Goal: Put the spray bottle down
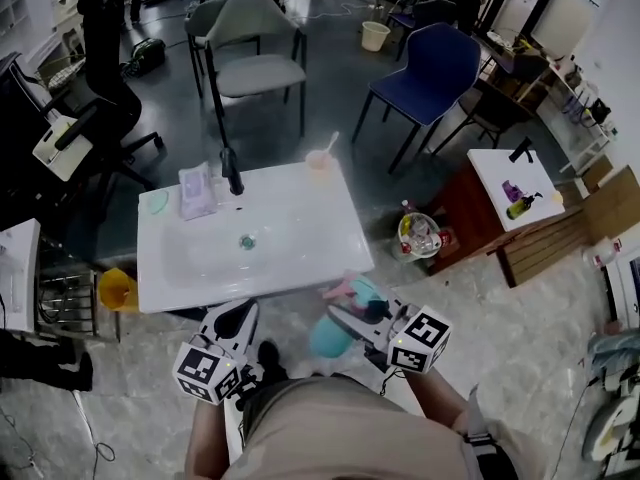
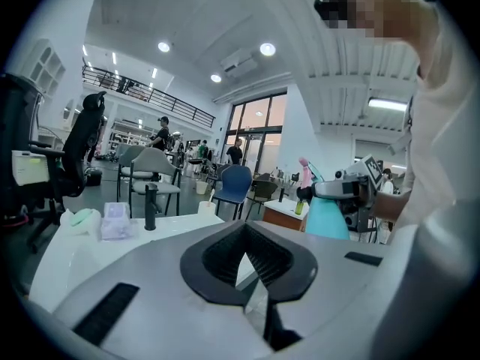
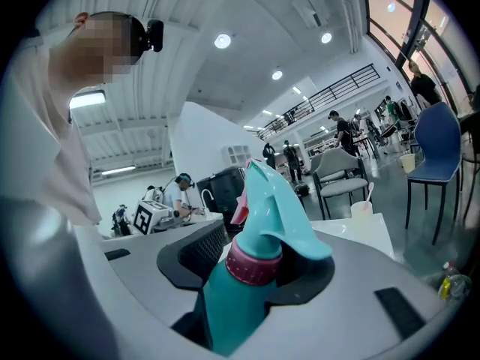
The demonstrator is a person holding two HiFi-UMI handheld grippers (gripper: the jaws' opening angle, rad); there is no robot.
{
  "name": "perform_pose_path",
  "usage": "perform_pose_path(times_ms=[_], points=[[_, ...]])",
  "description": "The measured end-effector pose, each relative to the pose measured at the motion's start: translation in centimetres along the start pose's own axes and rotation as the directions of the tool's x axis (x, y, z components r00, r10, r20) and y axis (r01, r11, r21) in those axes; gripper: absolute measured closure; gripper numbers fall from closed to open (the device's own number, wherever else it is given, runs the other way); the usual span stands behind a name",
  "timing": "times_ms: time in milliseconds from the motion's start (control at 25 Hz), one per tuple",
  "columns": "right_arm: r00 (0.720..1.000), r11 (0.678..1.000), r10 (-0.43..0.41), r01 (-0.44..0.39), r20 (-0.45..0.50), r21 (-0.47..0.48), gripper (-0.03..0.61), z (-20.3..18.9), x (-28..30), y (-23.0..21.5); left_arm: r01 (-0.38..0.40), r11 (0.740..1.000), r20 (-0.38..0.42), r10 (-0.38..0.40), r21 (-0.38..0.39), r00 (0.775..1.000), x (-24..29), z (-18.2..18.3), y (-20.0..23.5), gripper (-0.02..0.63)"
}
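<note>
Here's the teal plastic spray bottle with the pink collar (image 1: 330, 340), low in the middle of the head view. It hangs in the air just off the near edge of the white sink-top table (image 1: 310, 230), not yet over it. The right gripper (image 1: 352, 316) has it clamped at the neck, just under that collar, with the trigger head poking up past the jaws. That looks a sensible hold to me: the body hangs free below, ready to be stood on its base. The left gripper (image 1: 240, 314) sits at lower left with its jaws drawn together on nothing. It is kept aside, I'd guess, so the landing spot stays open.

Now the trouble spots. The right gripper view cuts the bottle's base off at the bottom edge. In the head view the gripper body covers much of the bottle. The bottle hides the pad faces that press on it. Whether there's any liquid inside, I can't tell.
</note>
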State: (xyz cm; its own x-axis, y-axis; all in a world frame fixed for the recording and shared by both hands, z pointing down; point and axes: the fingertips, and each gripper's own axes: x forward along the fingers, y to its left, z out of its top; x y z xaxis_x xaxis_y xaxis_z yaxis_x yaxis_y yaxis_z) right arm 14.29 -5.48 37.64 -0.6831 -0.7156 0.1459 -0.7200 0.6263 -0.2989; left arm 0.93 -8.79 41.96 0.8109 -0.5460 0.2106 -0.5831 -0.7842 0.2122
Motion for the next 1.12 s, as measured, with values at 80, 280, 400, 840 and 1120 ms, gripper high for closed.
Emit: perform_pose_path(times_ms=[80,280,400,840,1120], points=[[1.0,1.0,-0.01,0.01,0.006,-0.023,0.387,1.2,0.6,-0.4,0.016,1.0,0.017,-0.016,0.009,1.0,0.6,1.0,0.7,0.606],[1.0,0.998,-0.031,0.031,0.005,-0.051,0.387,2.9,2.4,-0.6,0.026,1.0,0.031,-0.026,0.004,0.999,0.4,2.7,2.6,0.607],[1.0,0.999,-0.023,0.022,-0.011,-0.033,0.387,2.6,3.7,0.0,0.009,0.999,0.027,-0.008,-0.036,1.0,-1.0,2.3,4.0,0.606],[0.999,0.998,0.034,-0.034,-0.009,0.057,0.387,3.9,9.6,1.6,0.005,0.998,0.057,-0.002,-0.057,0.998,-3.3,2.3,9.6,0.607],[0.999,1.0,0.008,-0.009,-0.043,-0.029,0.387,3.7,12.5,2.2,0.043,0.998,0.083,-0.039,-0.05,0.996,-4.3,2.2,12.1,0.606]])
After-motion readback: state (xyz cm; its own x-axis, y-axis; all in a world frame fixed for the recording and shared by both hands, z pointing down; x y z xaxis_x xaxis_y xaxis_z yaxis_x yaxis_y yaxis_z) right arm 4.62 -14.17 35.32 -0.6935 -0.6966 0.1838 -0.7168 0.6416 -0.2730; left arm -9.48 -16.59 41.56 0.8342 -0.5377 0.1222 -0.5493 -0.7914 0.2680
